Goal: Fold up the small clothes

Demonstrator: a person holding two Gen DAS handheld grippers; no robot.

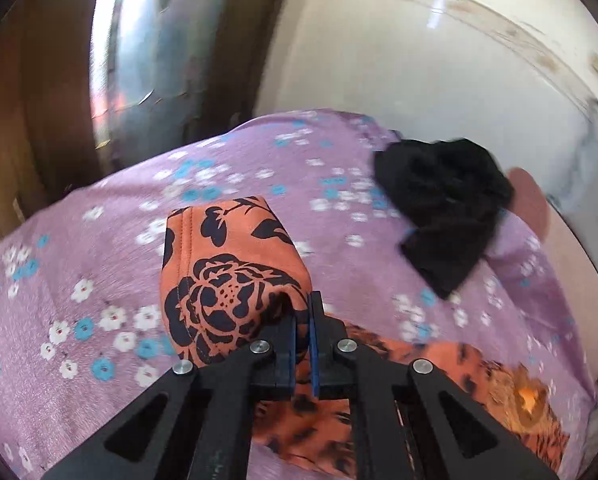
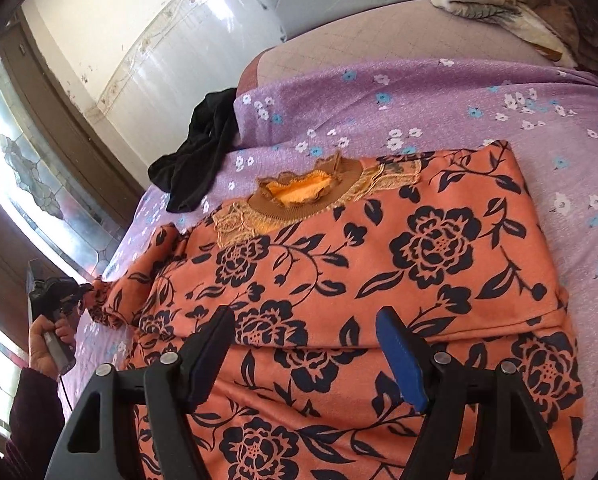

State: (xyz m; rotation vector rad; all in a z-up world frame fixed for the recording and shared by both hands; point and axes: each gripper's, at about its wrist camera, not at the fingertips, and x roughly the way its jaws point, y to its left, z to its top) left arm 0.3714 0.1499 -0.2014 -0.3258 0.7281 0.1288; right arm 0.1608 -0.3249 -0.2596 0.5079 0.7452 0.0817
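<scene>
An orange top with black flowers [image 2: 379,264] lies flat on a purple flowered bedsheet [image 2: 439,96], its brown collar [image 2: 299,192] facing the far side. My left gripper [image 1: 302,320] is shut on the end of its sleeve [image 1: 227,276], held just above the sheet; the same gripper shows at the left in the right wrist view [image 2: 59,292]. My right gripper [image 2: 305,332] is open and empty, hovering over the top's lower body.
A crumpled black garment [image 1: 443,208] lies near the bed's far edge, also in the right wrist view [image 2: 199,160]. A patterned blanket [image 2: 507,0] is heaped at the far right. A tiled wall [image 2: 179,40] and a window [image 2: 31,184] border the bed.
</scene>
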